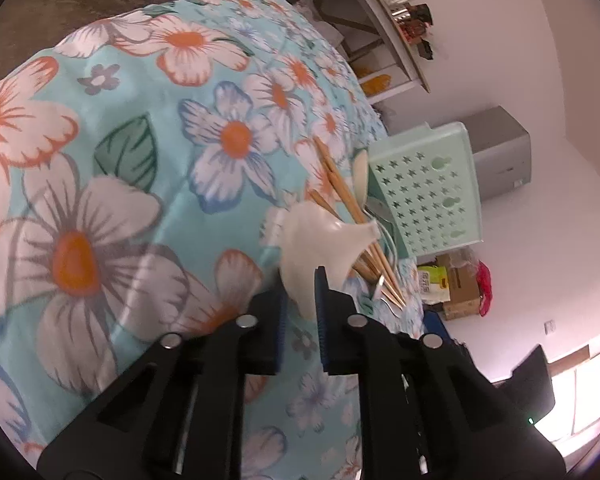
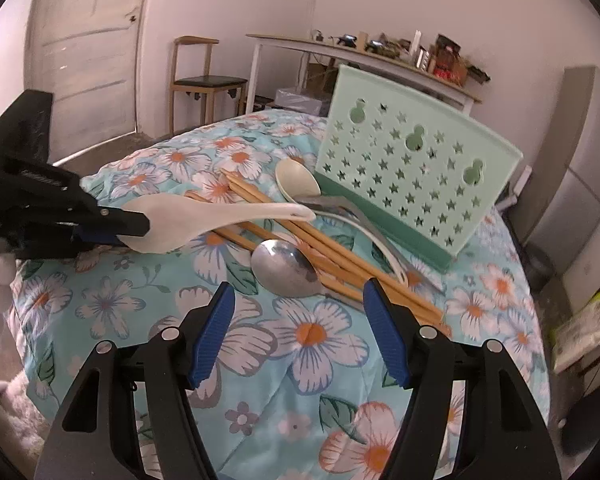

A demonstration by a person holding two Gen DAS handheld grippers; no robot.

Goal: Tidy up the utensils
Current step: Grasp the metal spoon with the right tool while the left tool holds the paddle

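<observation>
The left gripper (image 1: 302, 294) had its blue-padded fingers (image 1: 322, 312) pinched shut on the bowl end of a white plastic soup spoon (image 1: 320, 240). In the right wrist view the same gripper (image 2: 140, 230) came in from the left edge, with the spoon (image 2: 220, 216) held roughly level above the flowered cloth and its handle tip reaching out over the pile of utensils. No earlier picture showed how the fingers had closed.

The right gripper (image 2: 298, 320) hung with its fingers (image 2: 212, 332) spread wide and nothing between them, poised over the cloth just short of the pile.

Just beyond those open fingers lay a metal spoon (image 2: 284, 268), bowl up, resting against a bundle of wooden chopsticks (image 2: 340, 268) that ran diagonally across the cloth. Past the chopsticks a cream-coloured spoon (image 2: 296, 180) lay near the holder's foot, with the handles of more metal cutlery (image 2: 340, 208) beside it; how many pieces there were could not be told.

Behind the pile stood a pale green utensil holder (image 2: 412, 172), upright on a darker green base, its wall pierced with star-shaped holes. It sat on the blue floral cloth (image 2: 308, 380) covering the desk, close to the far right side of the surface.

Farther back a wooden chair (image 2: 204, 76) stood by a white door (image 2: 92, 52), and a long shelf-like table (image 2: 364, 64) carried small clutter along the wall.
</observation>
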